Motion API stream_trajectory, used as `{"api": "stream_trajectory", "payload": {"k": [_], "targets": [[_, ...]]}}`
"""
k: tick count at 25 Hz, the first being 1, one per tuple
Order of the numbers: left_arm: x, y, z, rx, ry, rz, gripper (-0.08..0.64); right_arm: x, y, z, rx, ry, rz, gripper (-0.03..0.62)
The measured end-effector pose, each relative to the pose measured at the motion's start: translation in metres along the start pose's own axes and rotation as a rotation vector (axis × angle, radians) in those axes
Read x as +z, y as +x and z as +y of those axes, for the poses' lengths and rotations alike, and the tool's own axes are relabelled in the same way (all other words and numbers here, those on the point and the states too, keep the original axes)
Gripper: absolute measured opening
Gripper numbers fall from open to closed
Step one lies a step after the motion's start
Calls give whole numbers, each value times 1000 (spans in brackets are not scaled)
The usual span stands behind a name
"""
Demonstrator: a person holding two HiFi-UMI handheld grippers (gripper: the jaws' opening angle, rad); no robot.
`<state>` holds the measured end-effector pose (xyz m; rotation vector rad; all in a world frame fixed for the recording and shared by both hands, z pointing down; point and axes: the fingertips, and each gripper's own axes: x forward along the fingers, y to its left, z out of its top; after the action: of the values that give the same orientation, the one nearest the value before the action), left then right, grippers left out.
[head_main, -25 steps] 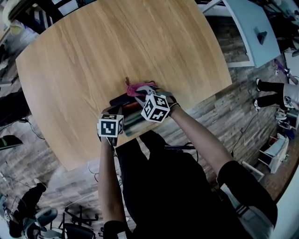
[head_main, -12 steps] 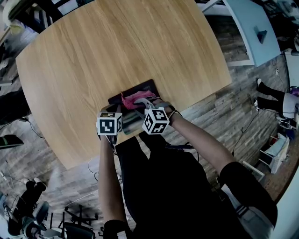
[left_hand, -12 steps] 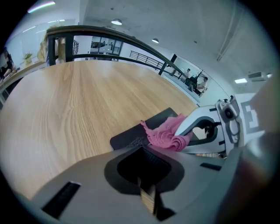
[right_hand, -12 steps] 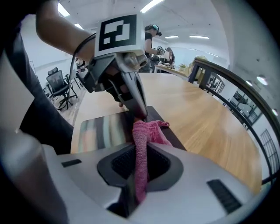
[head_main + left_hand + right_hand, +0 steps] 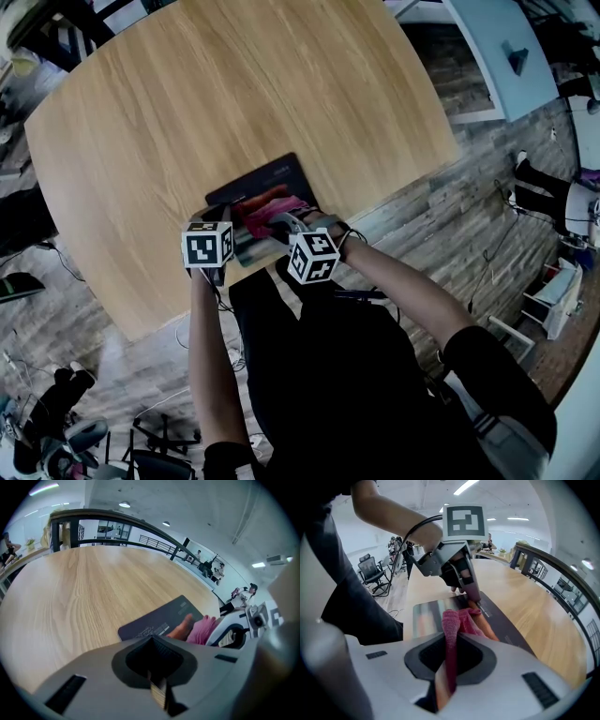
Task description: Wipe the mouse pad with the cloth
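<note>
A dark mouse pad [image 5: 267, 180] with a colourful near part lies at the wooden table's front edge, also shown in the left gripper view [image 5: 159, 619] and the right gripper view [image 5: 506, 630]. A pink cloth [image 5: 273, 207] lies bunched on the pad's middle. My right gripper [image 5: 283, 219] is shut on the cloth [image 5: 459, 620], which runs up from between the jaws [image 5: 447, 670]. My left gripper [image 5: 232, 221] is shut, its tip [image 5: 472, 592] resting on the pad's left side. From the left gripper [image 5: 159, 693] I see the cloth [image 5: 204, 629] to the right.
The round wooden table [image 5: 234, 84] spreads bare beyond the pad. Its front edge [image 5: 281, 272] runs right under my hands, with my dark-clothed body below it. Office chairs and cables stand on the plank floor [image 5: 112, 375] around.
The right gripper has dragged the pink cloth from the pad's far edge toward me, uncovering more dark pad beyond it. The left gripper has stayed on the pad's left side.
</note>
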<state>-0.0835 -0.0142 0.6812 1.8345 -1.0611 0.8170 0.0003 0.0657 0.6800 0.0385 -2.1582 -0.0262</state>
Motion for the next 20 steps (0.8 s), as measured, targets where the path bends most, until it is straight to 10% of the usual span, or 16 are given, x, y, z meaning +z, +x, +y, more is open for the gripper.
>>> {"api": "stream_trajectory", "payload": {"k": [20], "targets": [[1, 1, 2, 22, -23, -28, 23, -28, -21, 57, 200, 92, 50, 58]]}}
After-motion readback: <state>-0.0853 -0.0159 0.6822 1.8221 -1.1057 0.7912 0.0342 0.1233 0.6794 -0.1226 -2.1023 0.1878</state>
